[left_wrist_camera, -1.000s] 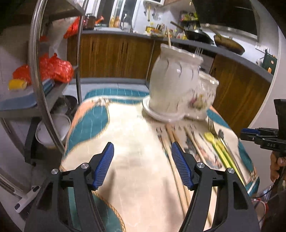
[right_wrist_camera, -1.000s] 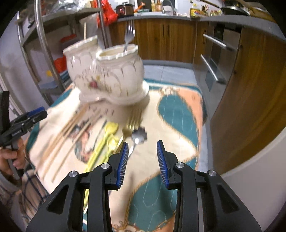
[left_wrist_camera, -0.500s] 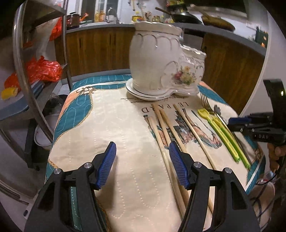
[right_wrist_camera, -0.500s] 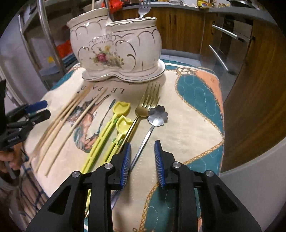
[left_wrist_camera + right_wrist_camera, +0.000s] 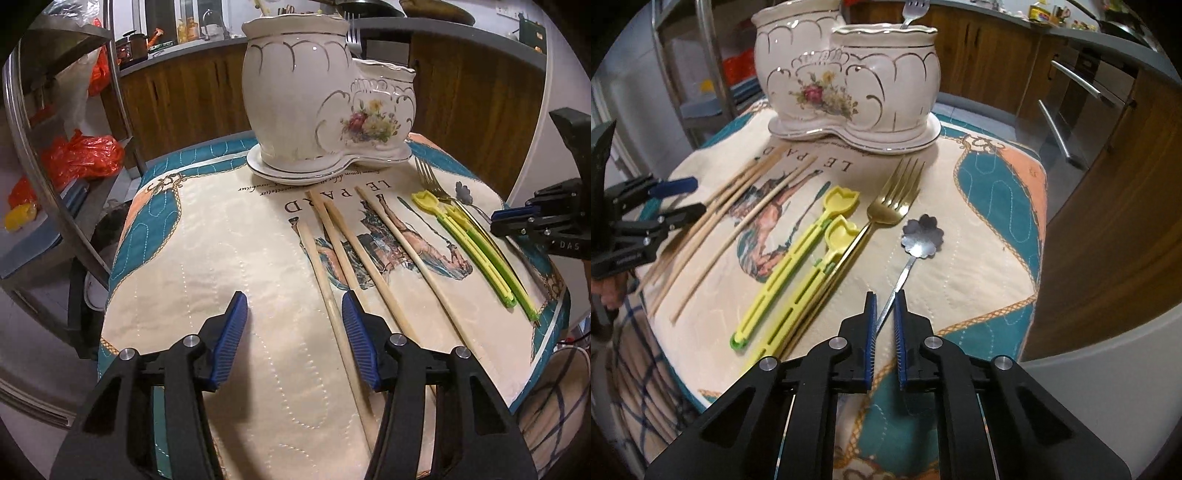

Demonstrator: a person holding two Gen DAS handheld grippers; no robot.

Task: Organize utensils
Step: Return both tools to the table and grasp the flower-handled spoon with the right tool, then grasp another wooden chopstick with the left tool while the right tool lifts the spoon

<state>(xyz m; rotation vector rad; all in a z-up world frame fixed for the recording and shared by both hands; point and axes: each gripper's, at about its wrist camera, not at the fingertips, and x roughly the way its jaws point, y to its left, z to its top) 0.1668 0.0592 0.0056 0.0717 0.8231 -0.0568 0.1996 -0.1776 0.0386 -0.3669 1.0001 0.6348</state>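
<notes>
The right gripper point(image 5: 885, 301) points down at the tabletop point(image 5: 960, 266), its jaws closing narrowly around the thin handle of the flower-shaped spoon point(image 5: 922, 234); whether the pads already press the handle I cannot tell. Just left of the spoon lie a gold fork point(image 5: 892, 201) and two yellow-green tongs point(image 5: 798, 269), then four wooden chopsticks point(image 5: 738, 206). The left gripper point(image 5: 293, 312) hovers over the cloth with its jaws about half open and closing, one chopstick point(image 5: 332, 306) running between them, untouched. At the far end stands the white two-pot holder point(image 5: 849, 81), a fork upright in one pot.
</notes>
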